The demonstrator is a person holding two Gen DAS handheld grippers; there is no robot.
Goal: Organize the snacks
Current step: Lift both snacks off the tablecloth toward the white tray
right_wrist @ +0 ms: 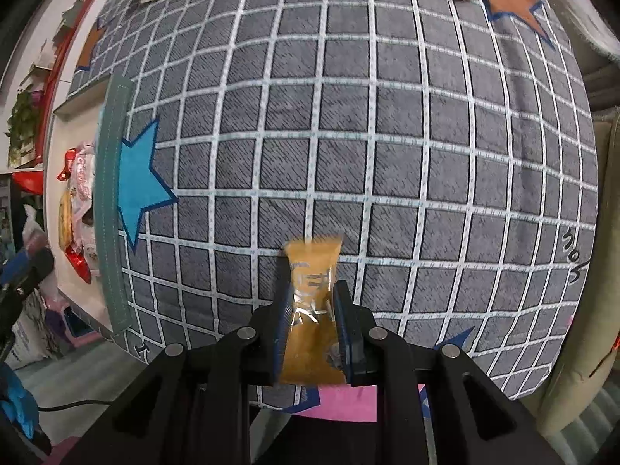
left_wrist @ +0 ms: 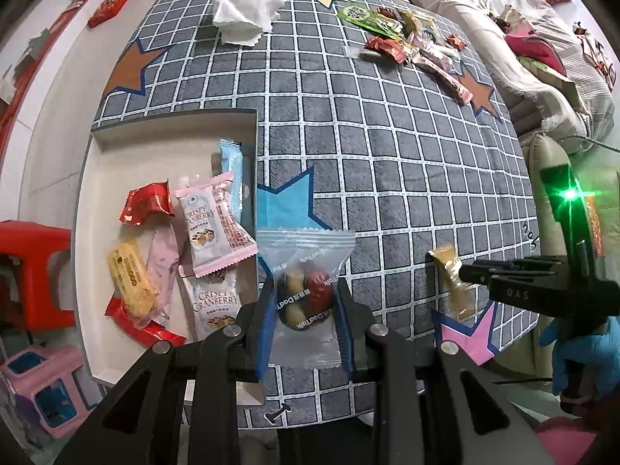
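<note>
While clamped between the blue pads of the left gripper [left_wrist: 305,302], translucent grey plastic sachet with a red and a yellowish sweet inside [left_wrist: 304,294] hangs lifted off the grey checked tablecloth with coloured stars [left_wrist: 387,155], jaws narrowed hard on its middle, long axis running straight out along the fingers. White shallow rectangular tray [left_wrist: 174,124] just left of that sachet, near wall almost under its left edge; already holding two pink-white cranberry-crisp packs [left_wrist: 213,228], red foil wrappers, yellow bar, pale blue pack. Right of the tray, well apart from it: right gripper [left_wrist: 461,273] coming in from the right edge, pinched on small gold foil-and-clear candy wrapper [left_wrist: 451,279], blue-gloved hand [left_wrist: 573,352] behind. Loose pile of mixed snack packets [left_wrist: 407,38] far from the tray, at the cloth's top right; crumpled white tissue [left_wrist: 248,11] beyond the tray's far end.

Right wrist view: right gripper [right_wrist: 312,329] nearly fully closed on gold candy wrapper [right_wrist: 312,310], long axis along the fingers, top end poking past the tips, held above the cloth [right_wrist: 387,116]. Tray [right_wrist: 58,116] far off at the left edge, past the blue star [right_wrist: 135,190], contents barely visible.

Judged: left load far nearer the tray, needs only a short shift left over the rim before release; right load needs a long carry leftward across the cloth. Risk: grippers crowding at the rim if both go together.
</note>
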